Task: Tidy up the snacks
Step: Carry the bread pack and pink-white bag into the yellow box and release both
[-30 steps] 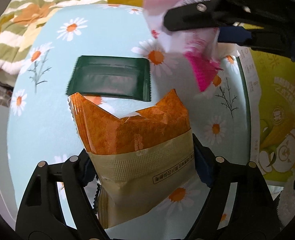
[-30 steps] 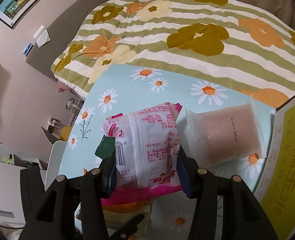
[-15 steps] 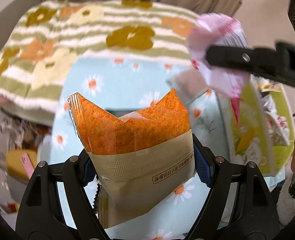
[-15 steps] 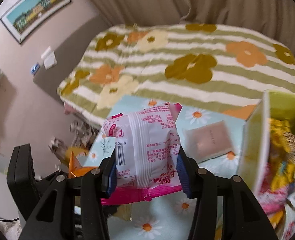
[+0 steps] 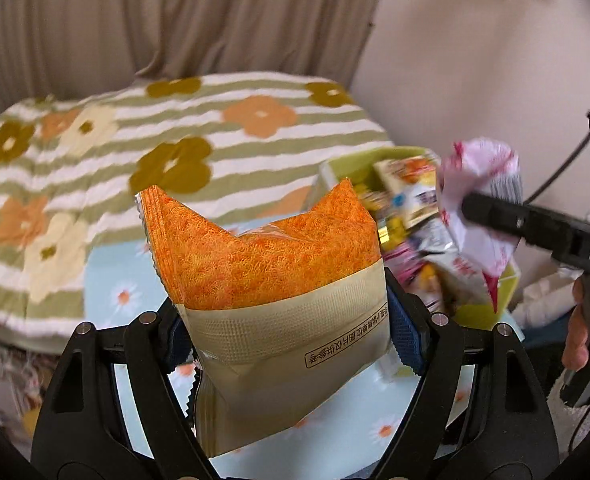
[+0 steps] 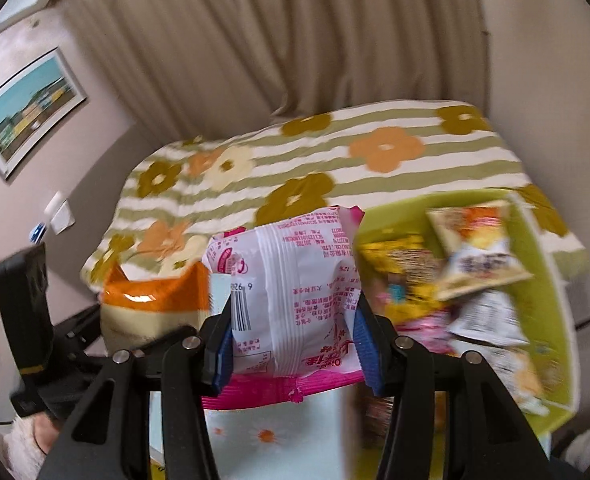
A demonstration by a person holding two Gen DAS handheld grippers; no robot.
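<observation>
A striped floral bed (image 5: 215, 136) is lying behind the daisy-print desk (image 5: 111, 276), where a green box (image 6: 543, 280) is holding mixed snack packets. The left gripper (image 5: 287, 328) is clamping its jaws on an orange-and-tan packet (image 5: 271, 276), lifted above the desk. The right gripper (image 6: 291, 344) is pinching a pink-and-white packet (image 6: 295, 292) just beside the box.

Curtain (image 5: 175, 16): beige-brown, pleated, hanging across the back wall. Walls (image 5: 475, 60): plain, pale pinkish-beige. Bed (image 6: 335, 160): covered by a bedspread (image 5: 95, 152) in green and white stripes with orange, cream and olive flowers. Framed picture (image 6: 27, 116): landscape in blues and yellows, on the left wall. Surface (image 5: 107, 276): light blue cloth printed with daisies. Light: soft, even.
</observation>
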